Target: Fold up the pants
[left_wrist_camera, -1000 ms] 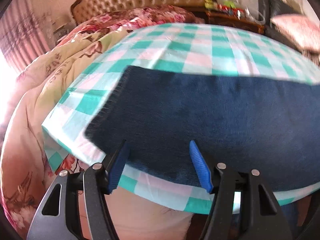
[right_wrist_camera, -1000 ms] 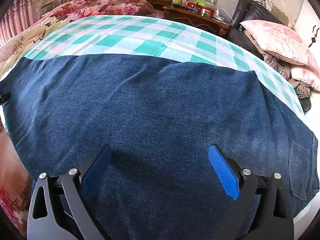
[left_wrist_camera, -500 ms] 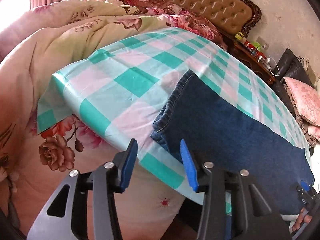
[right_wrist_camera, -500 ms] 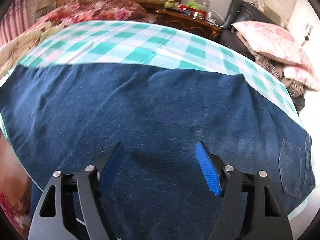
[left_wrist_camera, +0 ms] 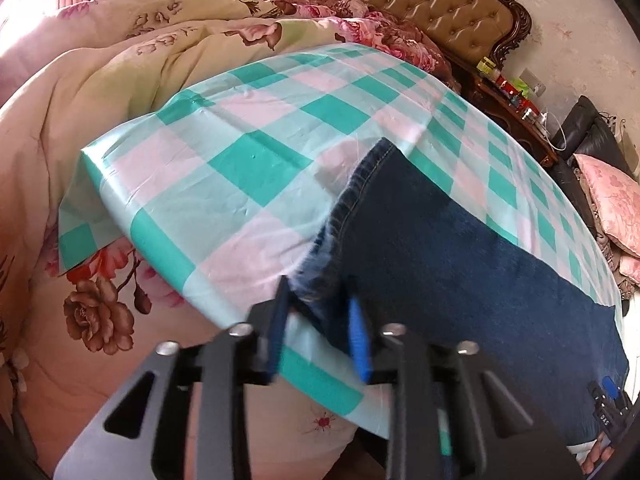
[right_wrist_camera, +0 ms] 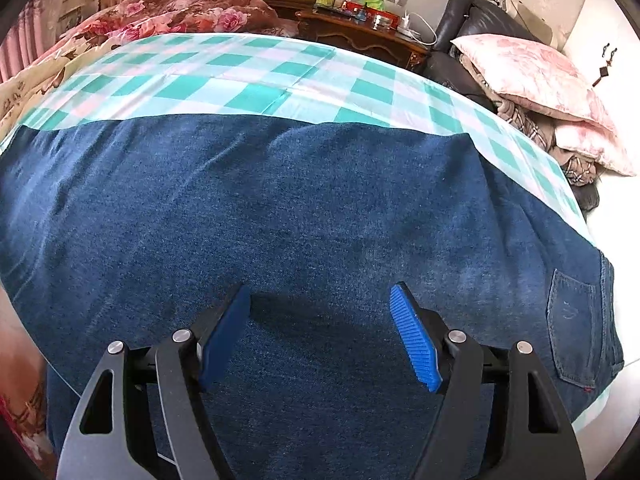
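Observation:
Dark blue jeans lie flat and long across a teal-and-pink checked sheet on the bed. My left gripper is at the near corner of the leg hem. Its jaws are closing, and the bunched denim fills the gap between the blue pads. In the right wrist view the jeans fill the frame, with a back pocket at the right. My right gripper stands open just above the denim, nothing between its pads. It also shows small at the left wrist view's lower right.
A floral quilt is heaped on the left of the bed below a tufted headboard. A dark wooden nightstand with small items stands behind. Pink pillows are piled on a black chair at the right.
My left gripper swung left along the jeans to the hem corner and its jaws narrowed onto the denim. The right gripper's jaws came in somewhat and it stayed over the same spot.

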`<state>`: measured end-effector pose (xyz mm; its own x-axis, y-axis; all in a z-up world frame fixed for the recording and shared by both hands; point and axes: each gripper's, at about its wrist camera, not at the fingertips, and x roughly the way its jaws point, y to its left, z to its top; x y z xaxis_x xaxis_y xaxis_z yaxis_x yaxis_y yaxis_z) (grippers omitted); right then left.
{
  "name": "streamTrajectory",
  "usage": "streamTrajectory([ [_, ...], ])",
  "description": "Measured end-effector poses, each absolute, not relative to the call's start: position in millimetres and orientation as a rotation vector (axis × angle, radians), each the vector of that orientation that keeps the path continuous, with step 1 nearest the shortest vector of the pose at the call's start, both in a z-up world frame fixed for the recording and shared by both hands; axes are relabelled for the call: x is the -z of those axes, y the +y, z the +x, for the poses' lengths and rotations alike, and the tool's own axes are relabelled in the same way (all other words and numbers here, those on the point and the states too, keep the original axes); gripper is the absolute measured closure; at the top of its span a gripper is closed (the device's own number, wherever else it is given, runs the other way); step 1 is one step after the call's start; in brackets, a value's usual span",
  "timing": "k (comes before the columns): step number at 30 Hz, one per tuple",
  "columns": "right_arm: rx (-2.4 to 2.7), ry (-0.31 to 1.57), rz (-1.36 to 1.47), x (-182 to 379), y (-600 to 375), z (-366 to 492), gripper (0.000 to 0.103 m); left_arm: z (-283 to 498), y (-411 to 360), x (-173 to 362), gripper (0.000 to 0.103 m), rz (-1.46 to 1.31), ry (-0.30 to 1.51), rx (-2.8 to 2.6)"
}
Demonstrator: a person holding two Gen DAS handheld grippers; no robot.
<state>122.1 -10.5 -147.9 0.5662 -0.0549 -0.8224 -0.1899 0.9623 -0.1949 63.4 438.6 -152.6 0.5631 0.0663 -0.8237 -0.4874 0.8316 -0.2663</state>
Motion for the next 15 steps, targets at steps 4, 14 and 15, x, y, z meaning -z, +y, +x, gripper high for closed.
streamTrajectory([
  [4, -0.094, 0.991, -0.251, 147, -15, 126, 0.03, 61, 437, 135, 0.087, -0.534, 0.868, -0.288],
  [14, -0.148, 1.029, 0.019, 116, -65, 140, 0.018, 71, 268, 21, 0.087, 0.099, 0.719, -0.26],
  [15, -0.141, 1.024, 0.046, 111, -73, 141, 0.018, 72, 230, 14, 0.087, 0.194, 0.694, -0.228],
])
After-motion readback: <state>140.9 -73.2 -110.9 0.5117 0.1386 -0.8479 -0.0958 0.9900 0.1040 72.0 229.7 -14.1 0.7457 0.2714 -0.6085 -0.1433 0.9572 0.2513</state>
